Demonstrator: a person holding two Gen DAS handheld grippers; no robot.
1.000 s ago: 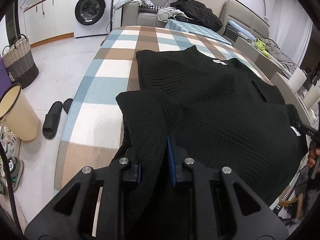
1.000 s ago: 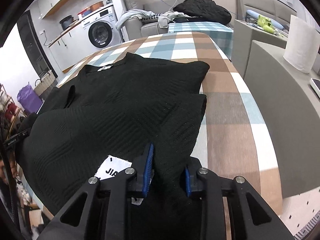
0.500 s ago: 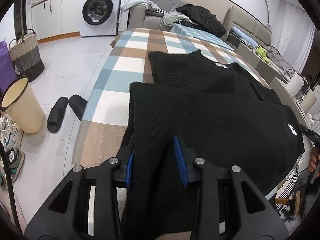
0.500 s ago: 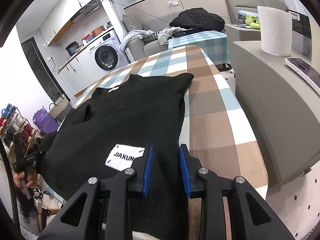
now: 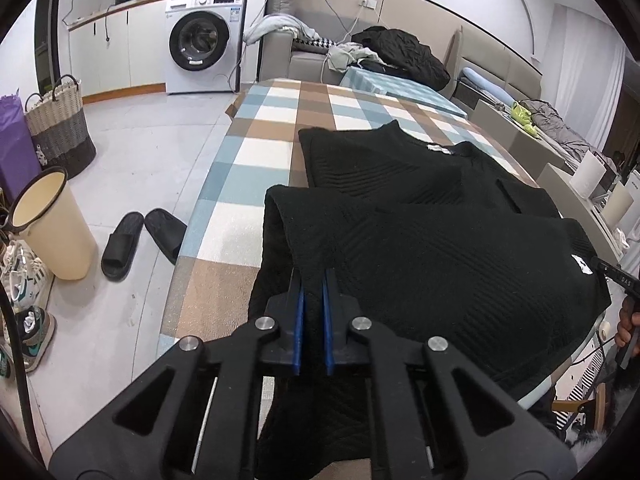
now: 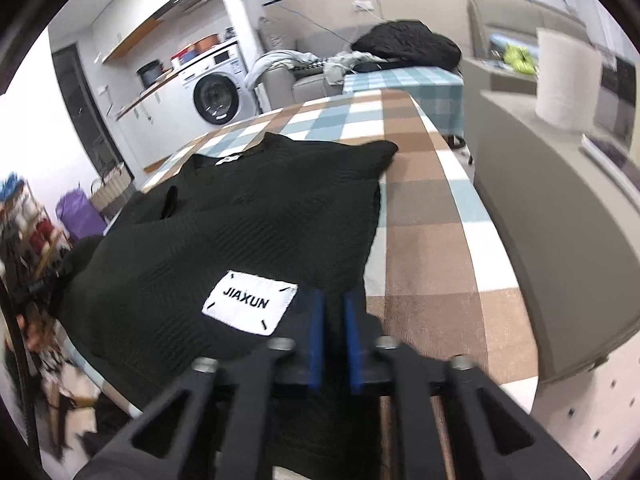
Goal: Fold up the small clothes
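Sweater (image 5: 440,264), black knit, is lying across the checked tablecloth (image 5: 256,160) w/ its near hem folded up over the body, collar end pointing toward the far end of the table. Left gripper (image 5: 312,280) is pinching the near left corner of that hem; blue pads (image 5: 299,320) are sitting almost together w/ only thin fabric between, whereas half a sec ago they were standing apart w/ the knit loose in the gap. Right gripper (image 6: 331,300) is doing the same at the near right corner, just beside the white JIAXUN label (image 6: 251,307); jaws are now clamping on the knit, vs. clearly wider a moment ago. Folded edge is sitting further up the body than a sec ago, and both views are looking from higher and further back, so more floor & table is showing. Right view is blurring a bit. Off to the left side, slippers (image 5: 136,240) and a cream bin (image 5: 52,228) are sitting on the floor, washing machine (image 5: 202,40) at the back wall. Paper roll (image 6: 566,80) is standing on the grey counter on the right.
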